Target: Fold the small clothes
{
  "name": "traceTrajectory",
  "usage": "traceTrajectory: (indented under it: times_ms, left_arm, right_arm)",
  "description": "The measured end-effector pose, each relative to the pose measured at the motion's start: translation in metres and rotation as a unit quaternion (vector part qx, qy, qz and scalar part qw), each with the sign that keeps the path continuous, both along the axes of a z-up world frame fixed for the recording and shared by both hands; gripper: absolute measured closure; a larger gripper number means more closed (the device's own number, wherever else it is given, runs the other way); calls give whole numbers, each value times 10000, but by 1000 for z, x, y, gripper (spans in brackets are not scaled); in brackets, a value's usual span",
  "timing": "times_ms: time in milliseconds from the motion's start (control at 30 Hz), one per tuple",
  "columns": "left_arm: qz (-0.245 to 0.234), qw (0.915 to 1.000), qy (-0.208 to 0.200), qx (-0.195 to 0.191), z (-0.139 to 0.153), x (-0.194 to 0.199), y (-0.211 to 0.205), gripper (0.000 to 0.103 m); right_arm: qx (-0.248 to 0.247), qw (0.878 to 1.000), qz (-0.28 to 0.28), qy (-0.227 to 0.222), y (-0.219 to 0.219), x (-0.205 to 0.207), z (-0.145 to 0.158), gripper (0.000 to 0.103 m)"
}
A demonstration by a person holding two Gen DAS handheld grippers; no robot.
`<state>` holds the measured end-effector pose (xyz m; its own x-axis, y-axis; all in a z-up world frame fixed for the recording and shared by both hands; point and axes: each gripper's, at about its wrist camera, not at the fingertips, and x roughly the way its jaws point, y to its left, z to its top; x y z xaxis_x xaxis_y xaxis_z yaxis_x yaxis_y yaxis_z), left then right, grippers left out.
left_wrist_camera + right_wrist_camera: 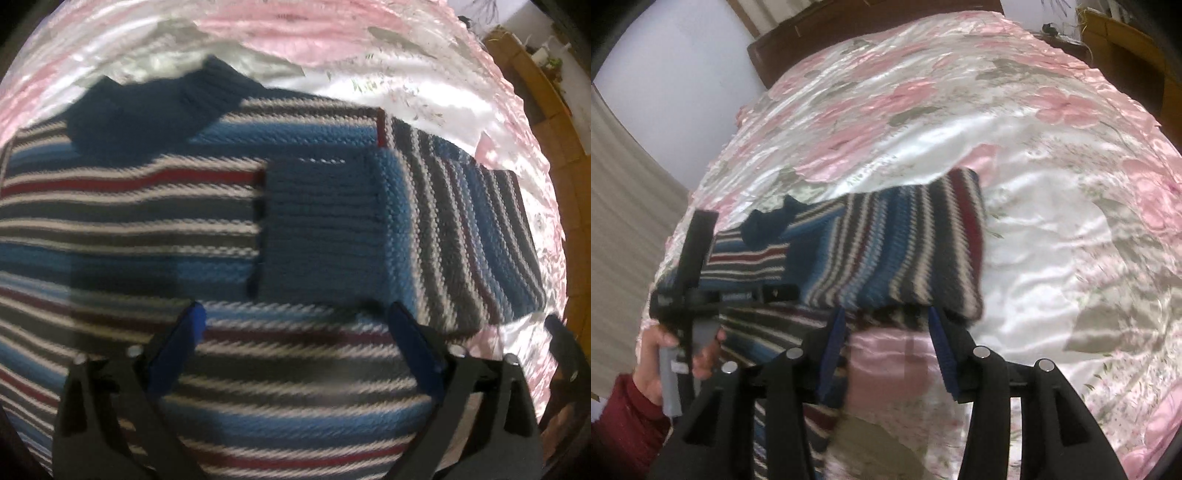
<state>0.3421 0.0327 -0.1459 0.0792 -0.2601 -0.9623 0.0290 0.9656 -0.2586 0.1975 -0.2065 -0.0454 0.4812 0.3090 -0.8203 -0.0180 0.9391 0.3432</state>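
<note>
A small knitted sweater (147, 229) striped in blue, grey, white and dark red lies flat on a bed, its navy collar (147, 110) at the far end. One sleeve is folded across the body, and its plain blue cuff (317, 229) rests on the chest. My left gripper (299, 328) hovers open just above the lower body, holding nothing. In the right wrist view the sweater (886, 251) lies ahead. My right gripper (888, 332) stands open at the folded sleeve's near edge, with pink bedspread showing between its blue pads (833, 343).
A shiny pink floral bedspread (1034, 221) covers the bed around the sweater. A dark headboard (849, 22) stands at the far end, with wooden furniture (1126, 44) to the right and a curtain (620, 221) to the left. A hand (653, 369) in a red sleeve holds the left tool.
</note>
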Motion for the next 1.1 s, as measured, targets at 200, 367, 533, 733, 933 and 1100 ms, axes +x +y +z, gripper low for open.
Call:
traceTrajectory:
  times_ms: [200, 367, 533, 733, 933, 1100]
  left_arm:
    - [48, 9998, -29, -213, 0, 4, -13, 72]
    - [195, 9960, -578, -658, 27, 0, -7, 95]
    - [399, 9900, -1172, -679, 62, -6, 24, 96]
    - [695, 9862, -1497, -153, 82, 6, 88, 96]
    - [1208, 9812, -1478, 270, 74, 5, 164, 96]
    - [1341, 9830, -1217, 299, 50, 7, 201, 95]
  right_arm:
    - [-24, 10000, -10, -27, -4, -6, -11, 55]
    - [-124, 9999, -16, -95, -3, -10, -9, 55]
    - [-146, 9998, 18, -122, -1, -12, -4, 55]
    - [-117, 9998, 155, -82, 16, -2, -4, 55]
    - [1, 9992, 393, 51, 49, 14, -14, 46]
    - [398, 9977, 380, 395, 65, 36, -30, 38]
